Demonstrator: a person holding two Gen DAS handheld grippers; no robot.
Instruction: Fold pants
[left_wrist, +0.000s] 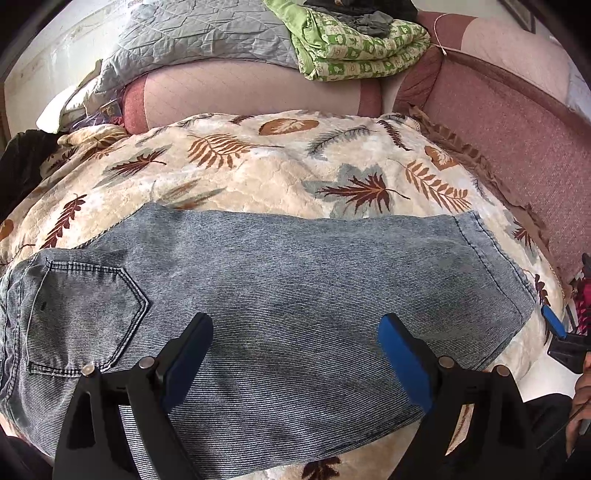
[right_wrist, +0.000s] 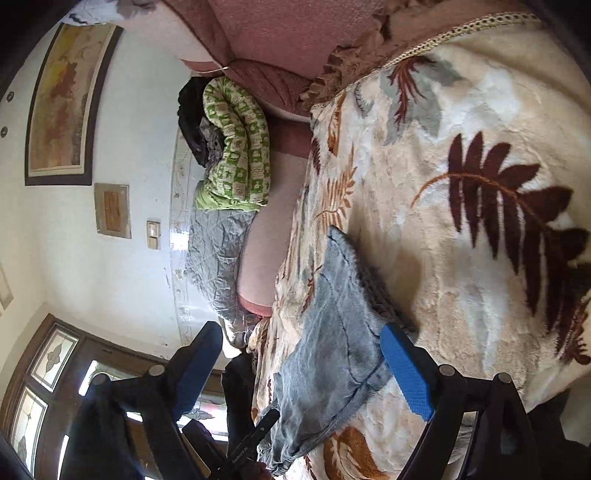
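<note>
1 pair of faded blue denim jeans lies flat on a bed, folded lengthwise, spread left to right across a cream leaf-print blanket. Its 1 visible back pocket sits at the left end; the hem end is at the right.

The left gripper hangs over the near edge of the jeans, its 2 blue-padded jaws spread wide with only flat denim below them, gripping nothing. The right gripper is at the hem end, turned on its side; its jaws also stand wide apart, 1 pad lying against the edge of the denim without pinching it.

Far across the bed, against a pink padded headboard, rest 1 grey quilted cover and 1 folded green patterned quilt with dark clothes on top. The right wrist view shows 2 framed pictures on a white wall.
</note>
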